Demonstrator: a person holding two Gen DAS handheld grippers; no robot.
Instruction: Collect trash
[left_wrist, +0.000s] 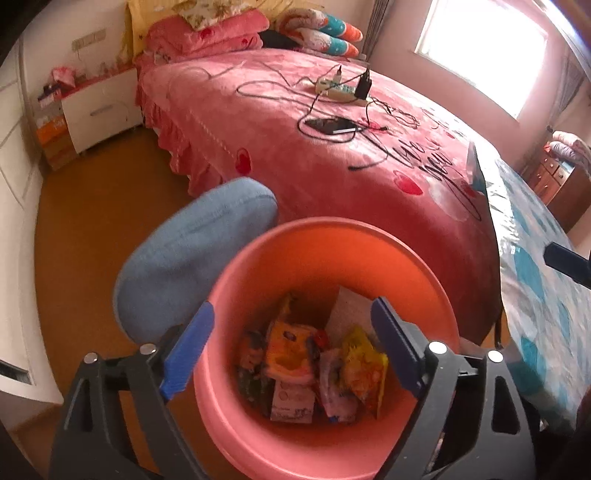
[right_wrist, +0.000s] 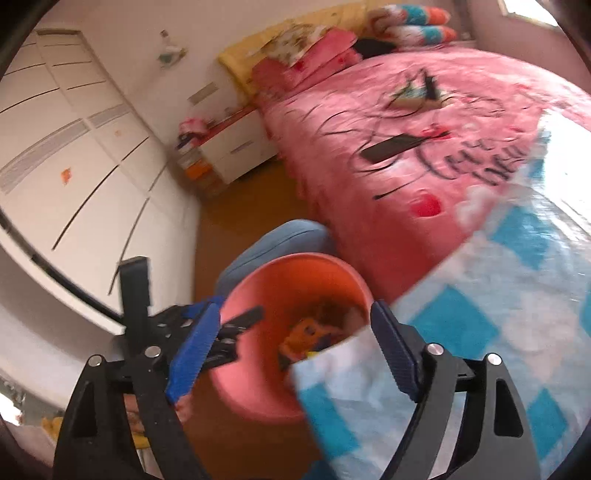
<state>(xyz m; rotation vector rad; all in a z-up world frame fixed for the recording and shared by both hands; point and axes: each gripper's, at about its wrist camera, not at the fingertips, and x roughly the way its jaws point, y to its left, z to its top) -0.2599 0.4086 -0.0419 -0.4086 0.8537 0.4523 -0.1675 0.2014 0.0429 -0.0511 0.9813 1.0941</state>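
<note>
A pink plastic bin (left_wrist: 258, 417) stands on the floor below my left gripper (left_wrist: 291, 350), which is open and empty right over its mouth. Several snack wrappers (left_wrist: 291, 350) and a white paper lie inside. In the right wrist view the same bin (right_wrist: 255, 391) sits low in the middle, with yellow wrappers (right_wrist: 306, 332) showing in it. My right gripper (right_wrist: 291, 350) is open and empty, above the table corner beside the bin. The left gripper's body (right_wrist: 207, 332) shows at the bin's left rim.
A blue cushioned stool (left_wrist: 192, 254) stands behind the bin. A pink bed (left_wrist: 332, 155) holds a power strip, cables and a phone (left_wrist: 332, 126). A table with a blue-and-white checked cloth (right_wrist: 480, 332) is at the right. White wardrobes (right_wrist: 74, 166) line the left wall.
</note>
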